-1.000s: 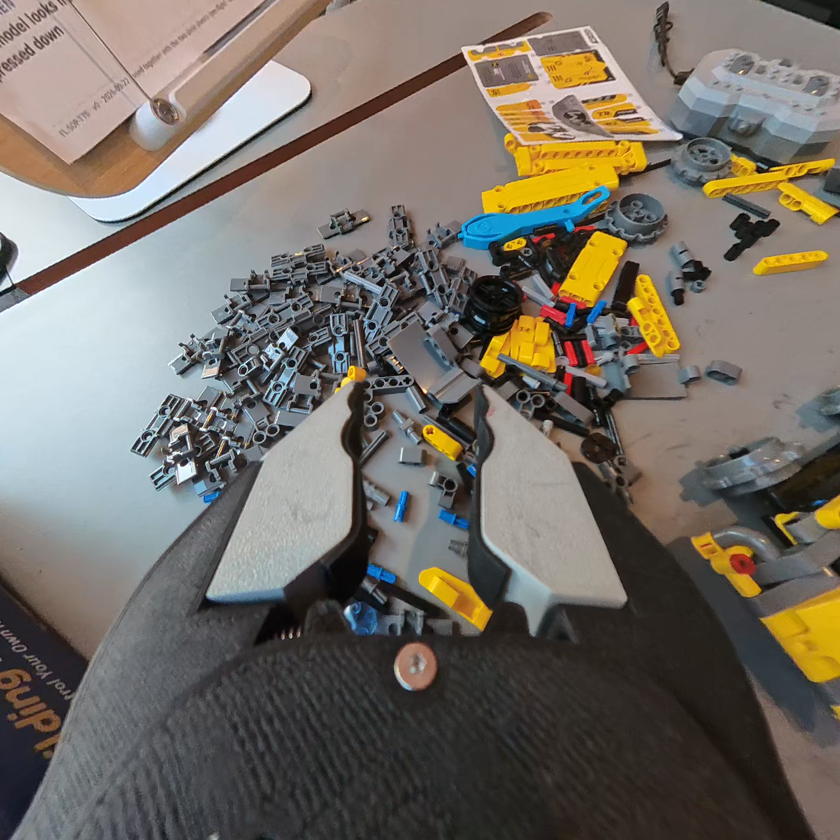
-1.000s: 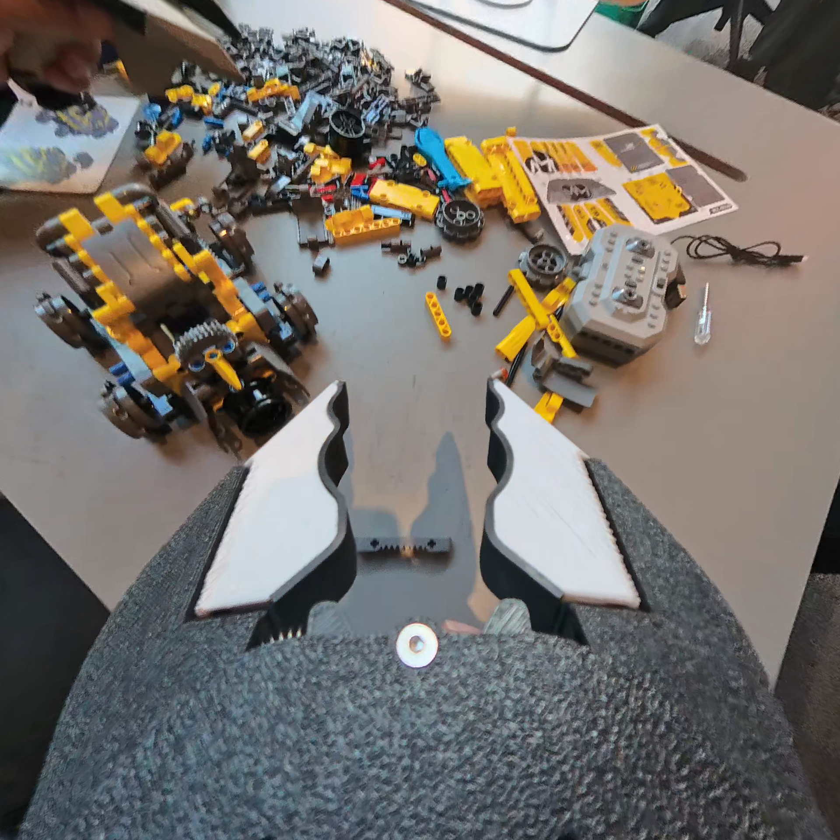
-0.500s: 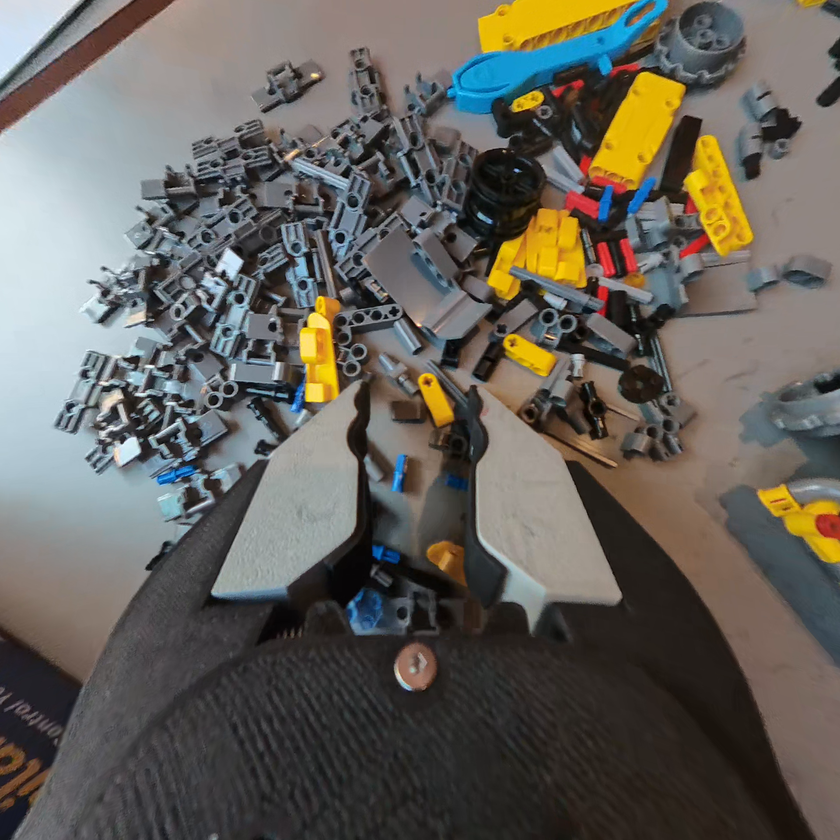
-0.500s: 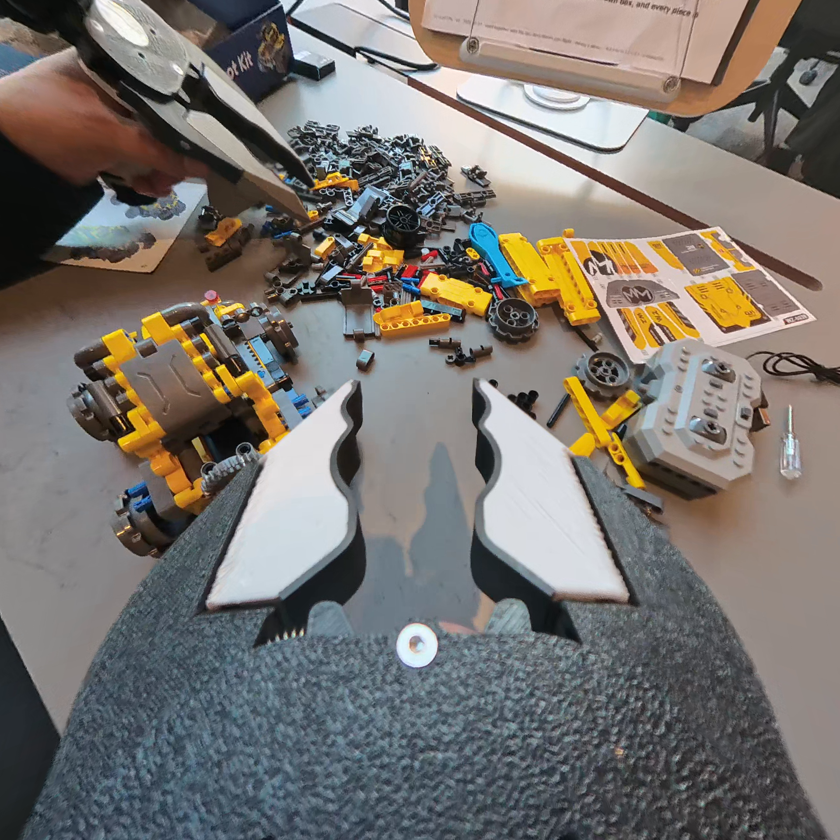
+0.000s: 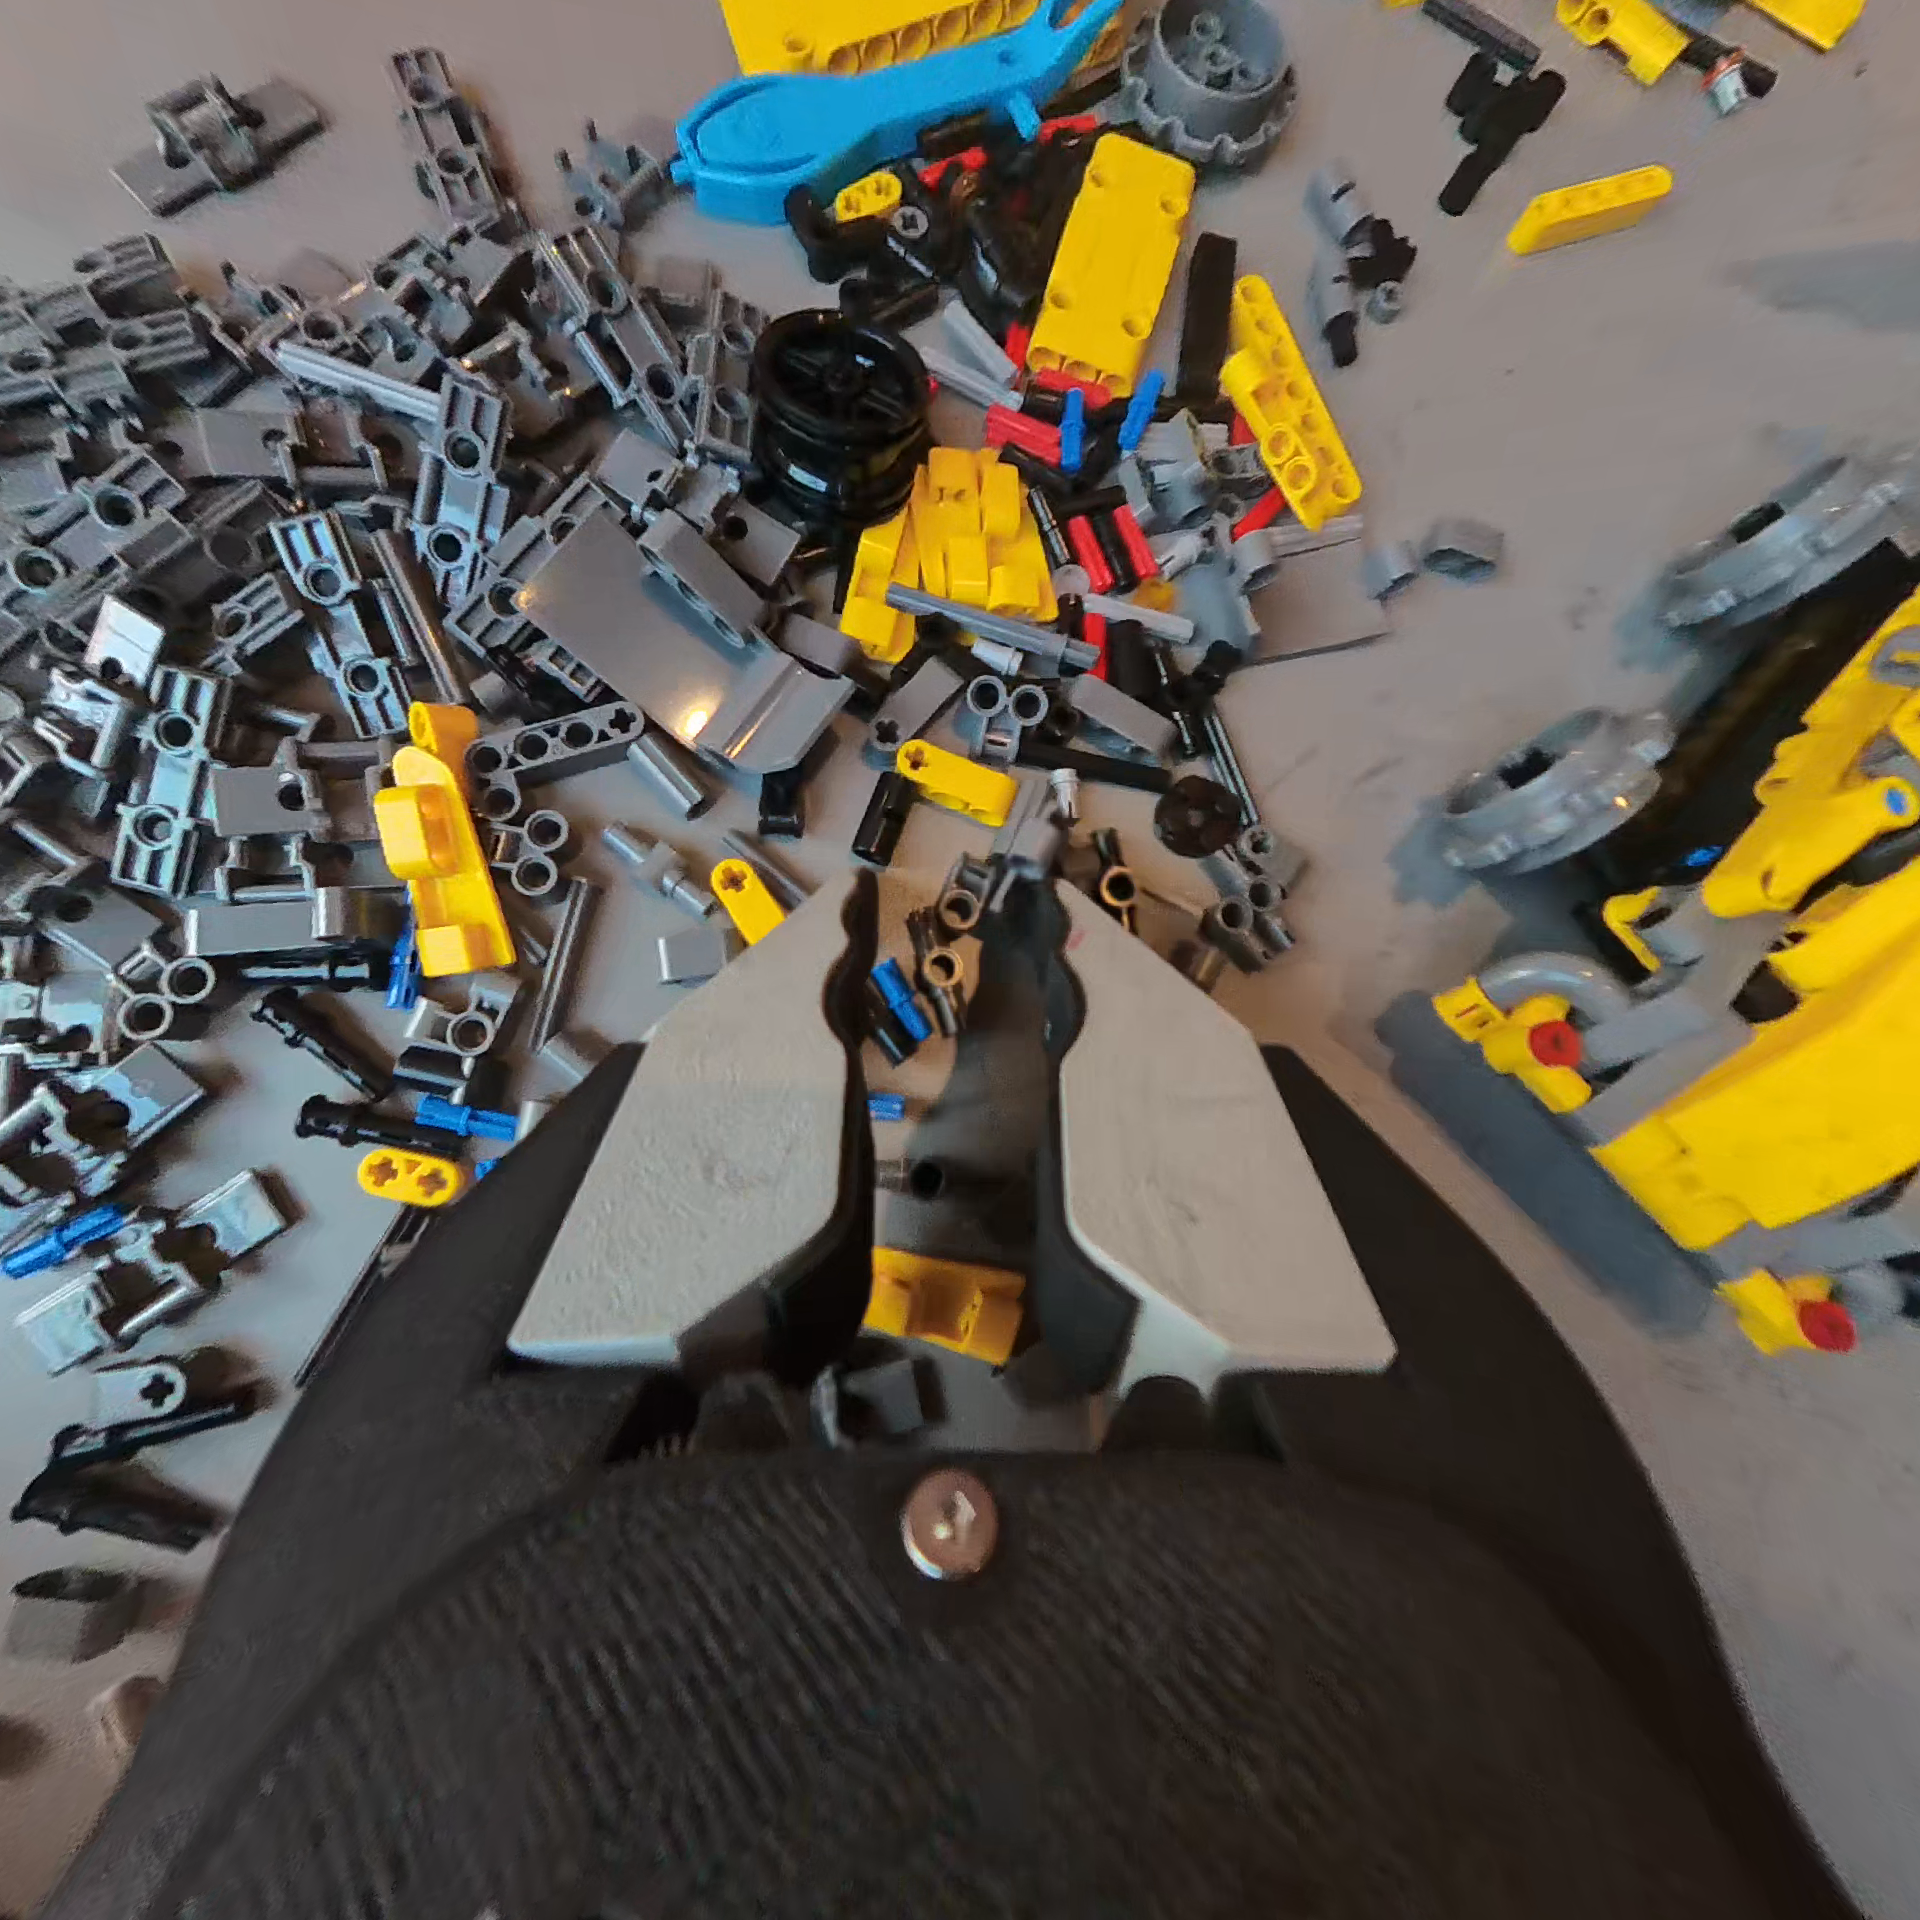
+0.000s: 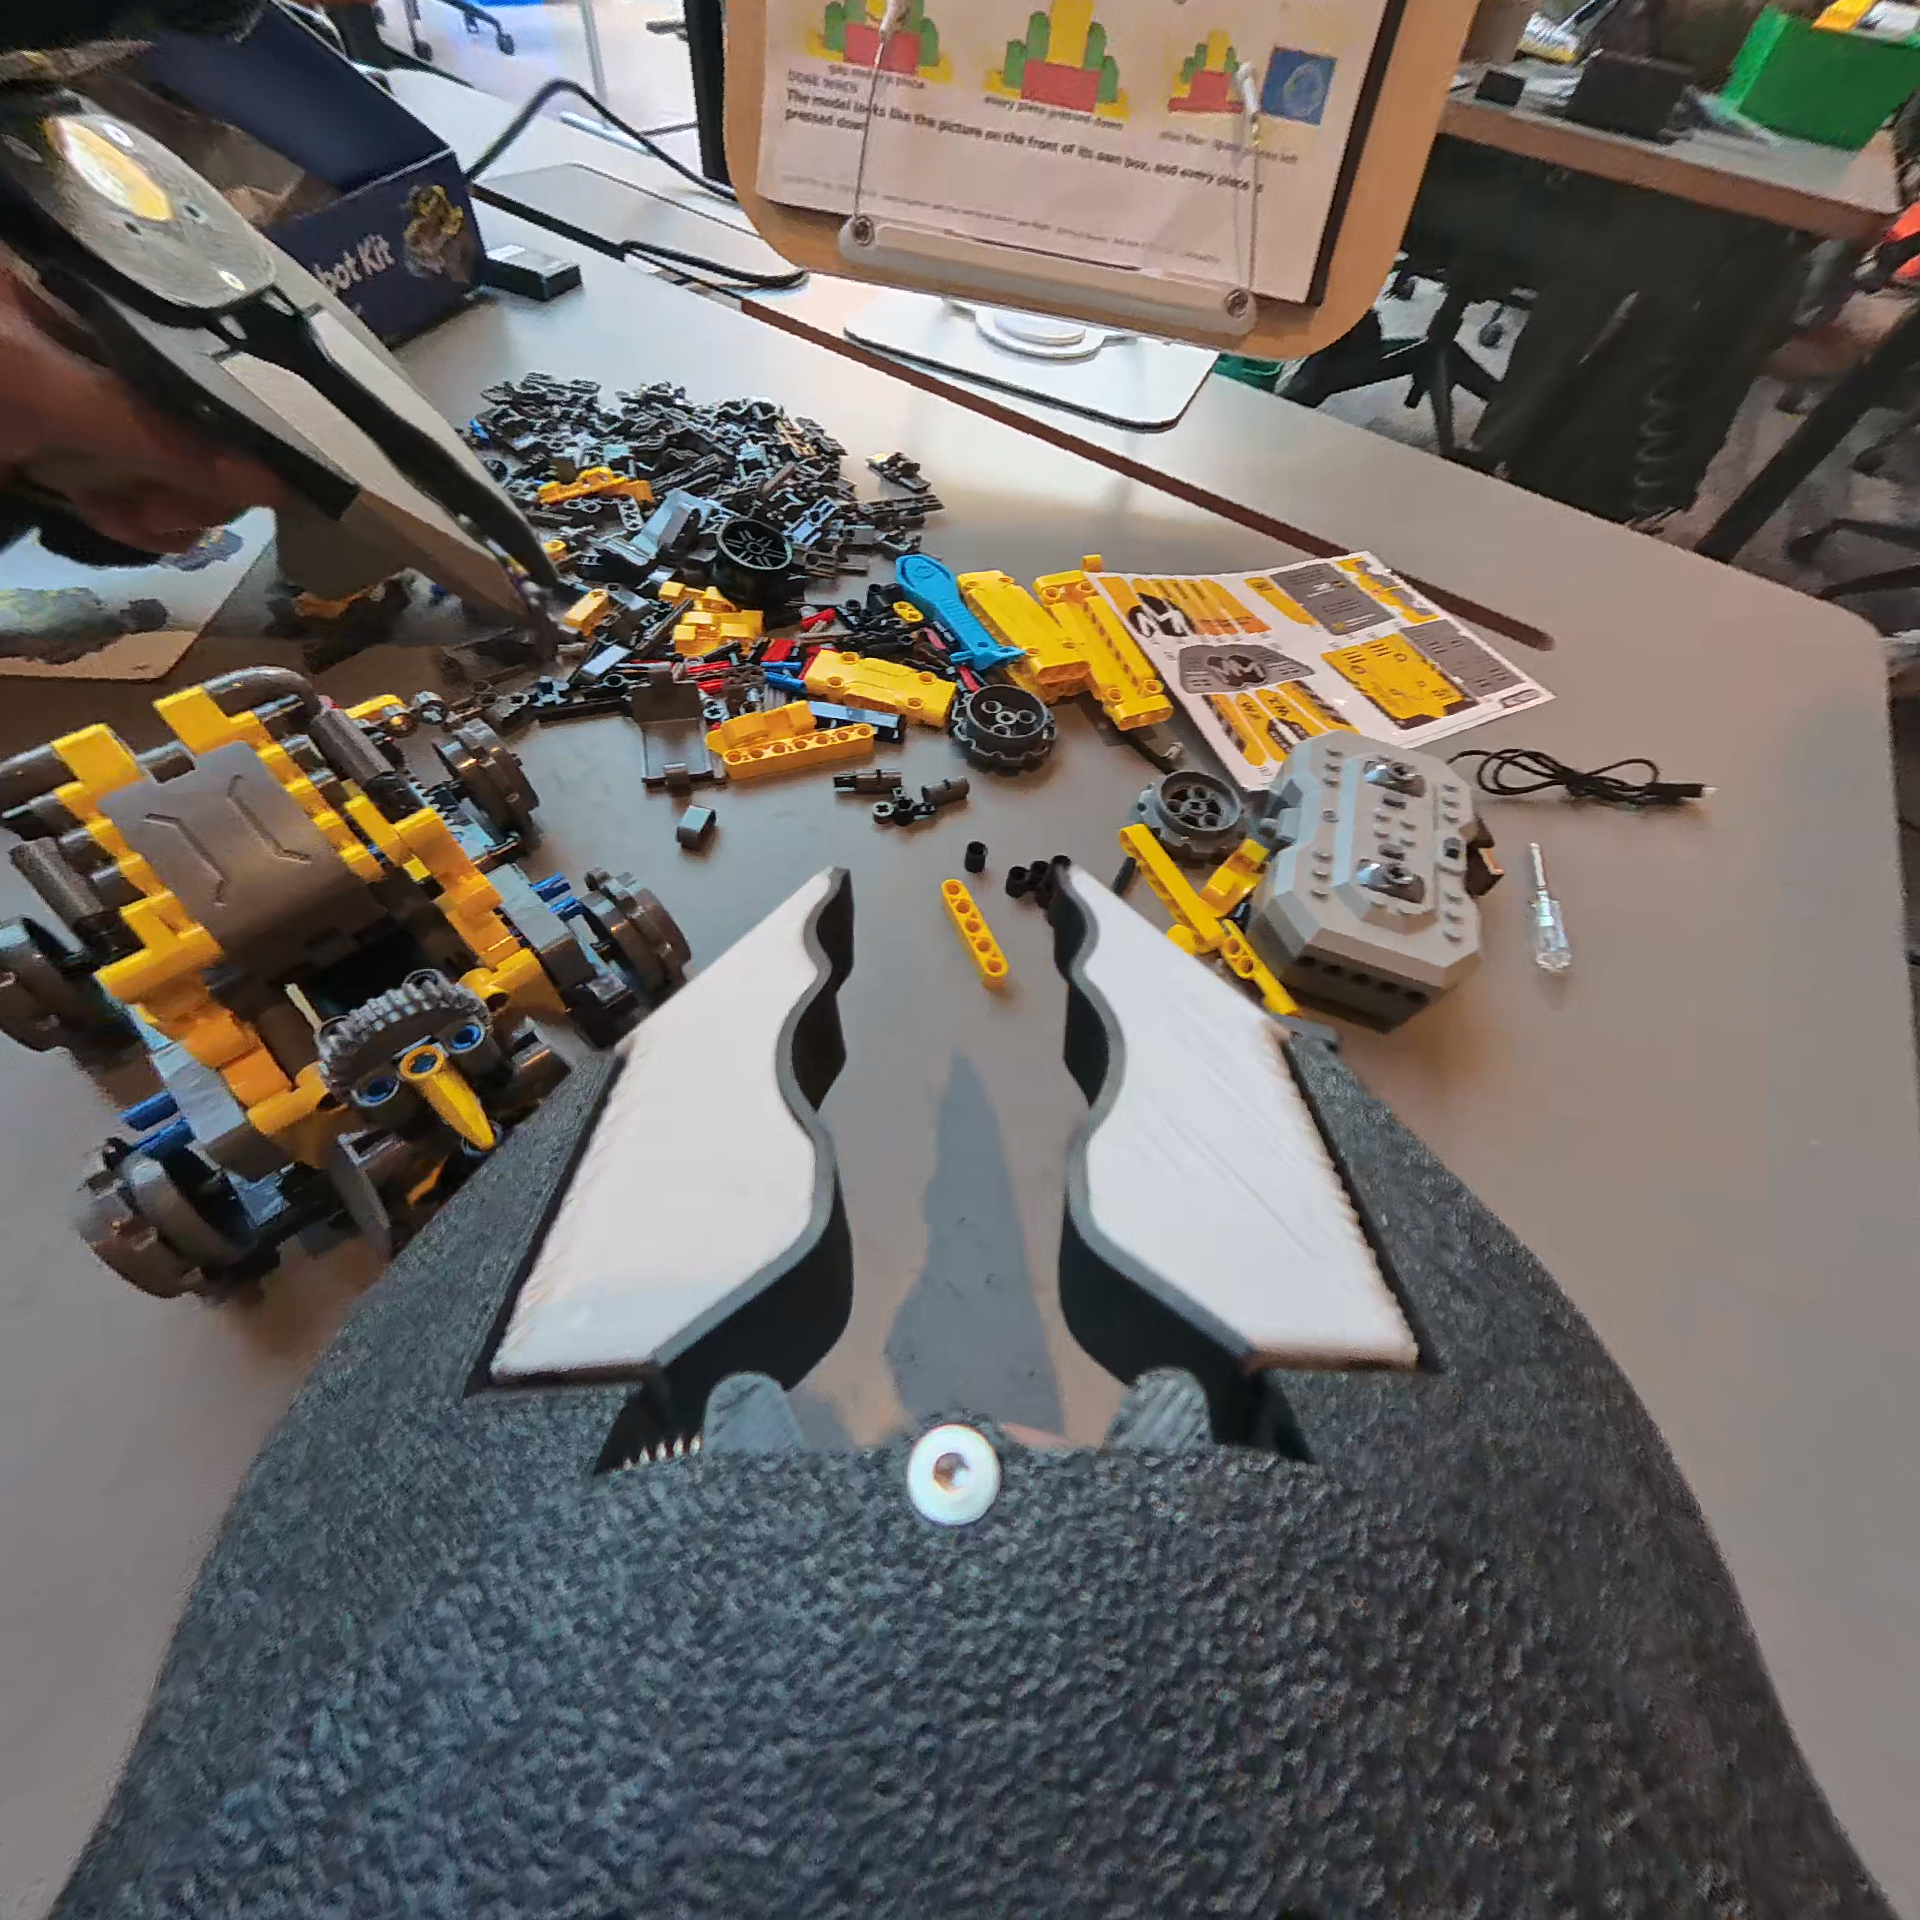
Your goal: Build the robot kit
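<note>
My left gripper point(image 5: 945, 894) is open with a narrow gap, low over the near edge of a pile of loose building pieces point(image 5: 436, 582). Small black and grey connectors point(image 5: 951, 935) and a blue pin point(image 5: 894, 997) lie between its fingers; I cannot tell if they touch. A yellow piece point(image 5: 945, 1314) lies deep between the jaws. My right gripper point(image 6: 956, 883) is open and empty above the bare table, with a short yellow beam point(image 6: 974, 930) lying just beyond its tips. The left gripper point(image 6: 416, 499) also shows in the right wrist view, tips down in the pile.
A part-built yellow and grey vehicle point(image 6: 260, 914) stands left of my right gripper and shows in the left wrist view point(image 5: 1714, 987). A grey hub block point(image 6: 1371, 873), screwdriver point(image 6: 1548, 920), black cable point(image 6: 1579, 779), sticker sheet point(image 6: 1320, 655), blue tool point(image 6: 951, 608), and document stand point(image 6: 1049, 156) lie beyond. There is about 25 cm between the tips of the two grippers. Between my right fingertips and the grey hub block point(image 6: 1371, 873) there is roughly 15 cm.
My left gripper has moved forward and down into the pile and its jaws have narrowed. My right gripper has tilted up and drawn back, and its jaws have narrowed slightly.
</note>
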### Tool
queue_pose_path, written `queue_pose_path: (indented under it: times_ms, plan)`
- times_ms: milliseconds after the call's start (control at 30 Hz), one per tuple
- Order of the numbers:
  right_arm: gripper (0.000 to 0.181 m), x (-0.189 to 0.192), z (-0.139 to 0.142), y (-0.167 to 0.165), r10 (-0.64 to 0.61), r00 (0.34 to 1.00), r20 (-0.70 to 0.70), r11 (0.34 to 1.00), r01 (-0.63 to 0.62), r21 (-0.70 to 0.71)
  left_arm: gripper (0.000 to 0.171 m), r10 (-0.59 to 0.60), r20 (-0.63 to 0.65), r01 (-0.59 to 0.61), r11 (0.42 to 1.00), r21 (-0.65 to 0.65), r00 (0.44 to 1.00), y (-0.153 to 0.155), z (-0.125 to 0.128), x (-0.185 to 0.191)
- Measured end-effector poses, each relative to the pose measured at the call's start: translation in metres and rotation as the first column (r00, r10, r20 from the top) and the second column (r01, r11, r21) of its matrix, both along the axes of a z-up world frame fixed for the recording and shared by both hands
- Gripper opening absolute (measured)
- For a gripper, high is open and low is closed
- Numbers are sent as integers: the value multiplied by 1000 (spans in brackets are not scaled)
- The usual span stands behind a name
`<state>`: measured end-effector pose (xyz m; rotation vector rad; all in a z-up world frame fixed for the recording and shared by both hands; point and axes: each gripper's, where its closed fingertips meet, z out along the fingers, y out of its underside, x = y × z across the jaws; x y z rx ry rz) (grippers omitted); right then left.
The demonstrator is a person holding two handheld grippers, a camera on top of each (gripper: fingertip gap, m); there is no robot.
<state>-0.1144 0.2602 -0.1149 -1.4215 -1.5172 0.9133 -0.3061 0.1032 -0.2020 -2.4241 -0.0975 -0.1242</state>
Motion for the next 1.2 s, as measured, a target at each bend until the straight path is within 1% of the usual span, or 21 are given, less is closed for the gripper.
queue_pose_path:
  times_ms: [100,167,233,267,300,367,400,433,500,600,667,733,833,900,933,967,1000,1067,1100,1167,1200]
  plan:
    - [38,6,10,9,-50,998,-37,998,51,27,31,74,-23,-74,997,18,997,3,3,-11]
    - [35,10,14,11,-58,996,-61,998,59,10,29,135,-68,-128,987,100,989,7,18,-25]
    - [34,13,12,14,-75,995,-68,997,75,-15,27,149,-39,-139,972,192,988,9,35,-26]
    - [34,15,10,15,-85,994,-67,996,83,-22,26,146,-21,-138,968,210,989,10,39,-25]
    - [34,16,8,17,-95,993,-68,995,94,-26,23,140,-18,-133,968,214,990,10,40,-24]
    - [33,18,6,17,-103,992,-75,994,101,-34,6,117,-46,-105,972,212,992,11,40,-20]
    - [32,18,5,16,-105,991,-79,994,102,-38,0,82,-48,-70,976,205,995,13,38,-13]
    - [32,19,5,17,-112,990,-83,993,109,-36,0,36,-31,-30,982,189,999,14,34,-3]
    - [32,20,5,22,-147,985,-93,989,147,-10,7,-55,35,50,990,134,998,15,24,19]
    - [32,24,10,34,-216,969,-120,973,224,58,19,-83,74,79,995,57,994,12,8,29]
    - [32,25,10,37,-242,961,-131,966,251,63,19,-82,80,78,995,56,993,13,6,29]
    - [32,22,7,35,-238,963,-127,969,244,36,20,-59,65,54,996,73,996,15,9,25]
    - [32,18,3,31,-228,966,-123,972,234,36,19,46,-39,-42,995,92,998,13,16,0]
    - [28,10,-1,23,-176,980,-89,983,180,38,17,125,-87,-115,987,114,988,9,22,-19]
    - [23,2,-5,15,-122,992,-43,992,123,32,17,140,-74,-130,983,131,987,8,25,-23]
    - [24,-7,-10,8,-67,998,16,998,67,20,18,151,-46,-142,978,150,988,9,29,-23]
    - [29,-17,-15,1,-13,997,80,1000,13,10,18,154,-19,-149,974,168,988,10,31,-23]
    - [33,-37,-25,-15,121,972,200,992,-125,10,18,140,7,-139,974,177,990,12,32,-18]
    - [34,-47,-29,-19,178,953,246,980,-195,46,18,133,0,-131,977,170,991,12,31,-17]
    - [32,-66,-40,-24,274,902,334,935,-332,128,16,111,-28,-106,983,149,993,12,26,-14]
    - [32,-75,-46,-21,294,876,383,913,-375,158,16,102,-39,-96,985,142,994,13,25,-12]
